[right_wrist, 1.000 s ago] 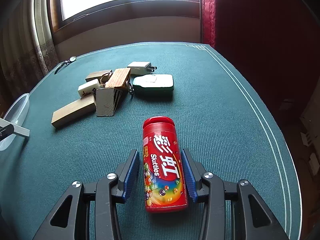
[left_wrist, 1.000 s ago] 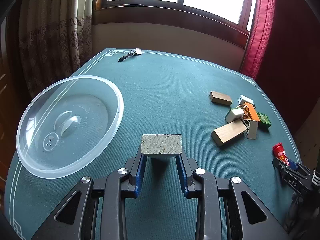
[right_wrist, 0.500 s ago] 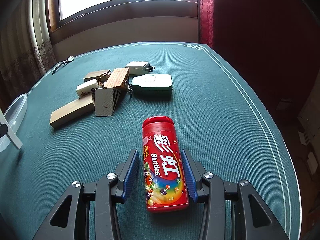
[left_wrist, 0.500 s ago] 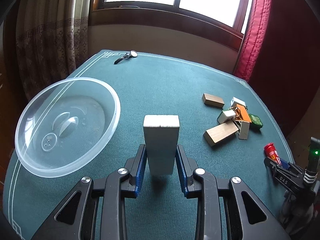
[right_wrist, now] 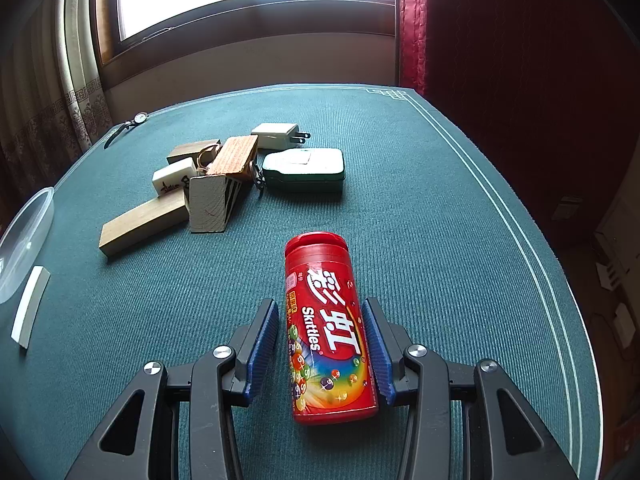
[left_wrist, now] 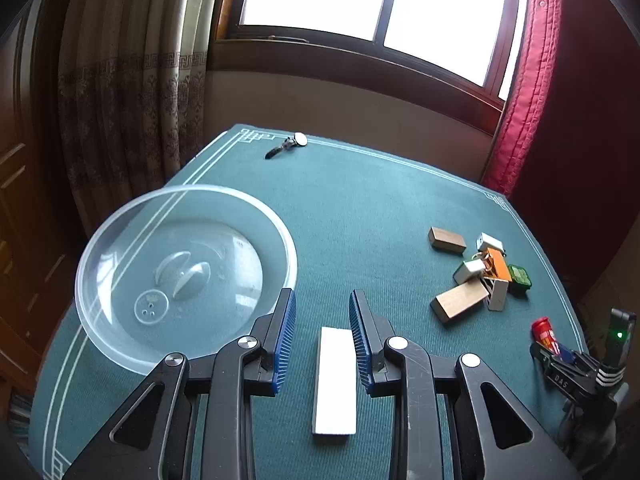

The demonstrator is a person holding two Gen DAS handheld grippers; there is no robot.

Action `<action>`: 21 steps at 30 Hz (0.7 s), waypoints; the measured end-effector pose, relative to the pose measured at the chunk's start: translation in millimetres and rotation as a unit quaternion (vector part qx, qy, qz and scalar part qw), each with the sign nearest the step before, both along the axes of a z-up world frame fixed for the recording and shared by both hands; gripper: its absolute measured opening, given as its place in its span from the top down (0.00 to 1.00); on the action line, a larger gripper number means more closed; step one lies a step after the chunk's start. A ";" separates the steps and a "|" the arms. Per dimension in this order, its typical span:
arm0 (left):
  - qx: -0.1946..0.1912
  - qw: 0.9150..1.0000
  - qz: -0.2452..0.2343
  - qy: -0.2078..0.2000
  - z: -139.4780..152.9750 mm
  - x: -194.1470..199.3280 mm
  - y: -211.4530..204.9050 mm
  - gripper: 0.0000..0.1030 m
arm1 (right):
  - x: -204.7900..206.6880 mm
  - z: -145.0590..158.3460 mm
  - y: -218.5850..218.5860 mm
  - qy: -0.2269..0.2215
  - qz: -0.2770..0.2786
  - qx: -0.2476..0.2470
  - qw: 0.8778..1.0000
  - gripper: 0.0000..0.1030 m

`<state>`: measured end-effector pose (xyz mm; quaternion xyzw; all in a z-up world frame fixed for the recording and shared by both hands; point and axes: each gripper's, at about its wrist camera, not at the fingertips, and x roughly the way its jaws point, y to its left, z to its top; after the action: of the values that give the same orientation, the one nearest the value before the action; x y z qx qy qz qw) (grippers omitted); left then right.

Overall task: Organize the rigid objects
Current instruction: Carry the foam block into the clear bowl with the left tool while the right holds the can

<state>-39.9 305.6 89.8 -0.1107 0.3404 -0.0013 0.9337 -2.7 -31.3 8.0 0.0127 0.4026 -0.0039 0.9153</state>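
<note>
Released, white block point(left_wrist: 335, 380) lies under left gripper point(left_wrist: 322, 312).

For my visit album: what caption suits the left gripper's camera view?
Open left gripper poised over a white block lying flat on the green table, beside a clear plastic bowl.

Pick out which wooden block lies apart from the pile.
The pale white block, flat on the green cloth between the open left claw jaws beside the clear bowl; the other blocks cluster across the table.
</note>
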 end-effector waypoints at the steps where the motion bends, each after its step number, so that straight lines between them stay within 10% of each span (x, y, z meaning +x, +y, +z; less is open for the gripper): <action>1: -0.005 1.000 -0.005 0.010 -4.6 -0.4 -1.4 0.71 | -0.2 0.0 0.0 0.000 -0.001 0.000 1.000 0.55; 21: 0.012 0.995 -0.032 0.098 -71.4 11.1 -33.5 0.61 | -0.3 0.4 -1.1 0.000 0.000 0.005 1.000 0.54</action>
<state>-28.9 272.1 18.4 -0.0878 0.4336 -0.0167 0.8967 -3.1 -32.3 8.4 0.0171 0.4022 -0.0015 0.9154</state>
